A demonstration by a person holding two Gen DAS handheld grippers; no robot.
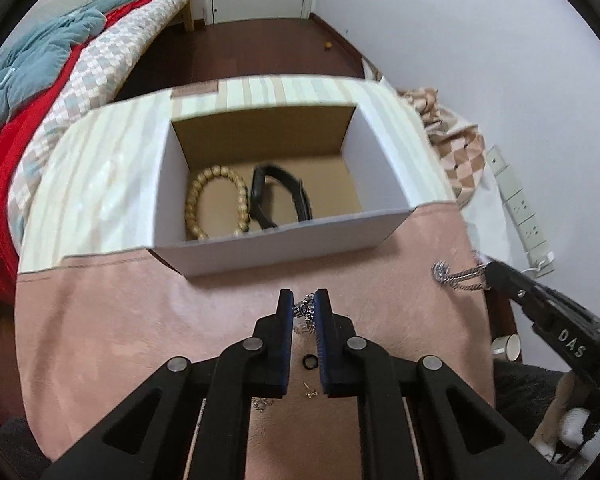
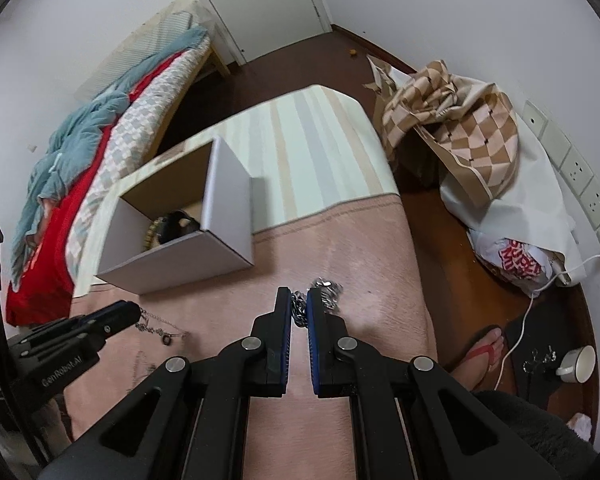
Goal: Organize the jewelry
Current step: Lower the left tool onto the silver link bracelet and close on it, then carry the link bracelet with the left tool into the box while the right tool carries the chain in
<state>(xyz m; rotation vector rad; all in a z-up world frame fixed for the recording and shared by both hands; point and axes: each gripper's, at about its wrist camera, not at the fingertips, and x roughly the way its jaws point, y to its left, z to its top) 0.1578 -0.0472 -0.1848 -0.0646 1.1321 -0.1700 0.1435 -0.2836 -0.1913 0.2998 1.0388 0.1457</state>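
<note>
Both grippers are busy at once here. The left gripper (image 1: 304, 295) has its jaws clenched on a thin silver chain (image 1: 305, 312), pinched right at the tips, with the loose end trailing onto the pink cloth (image 1: 140, 320) that covers the counter. The right gripper (image 2: 299, 295) is clamped on a thicker silver chain (image 2: 326, 290), whose links bunch up just past the jaws toward 1 o'clock.

Ahead at 12 o'clock in the left view sits the open box (image 1: 284, 240), with a beaded bracelet (image 1: 216, 204) and a black band (image 1: 276, 196) already lying inside.

These chains look limp and slippery, I judge: they sag, swing and can slide out link by link. The thick one seems to have some weight, the thin one hardly any. Best hold is a bunched clump of links, not a single strand.

A small black ring (image 1: 310, 360) and tiny earrings (image 1: 310, 392) lie on the cloth under the left jaws; fiddly, flat pickups, those.
</note>
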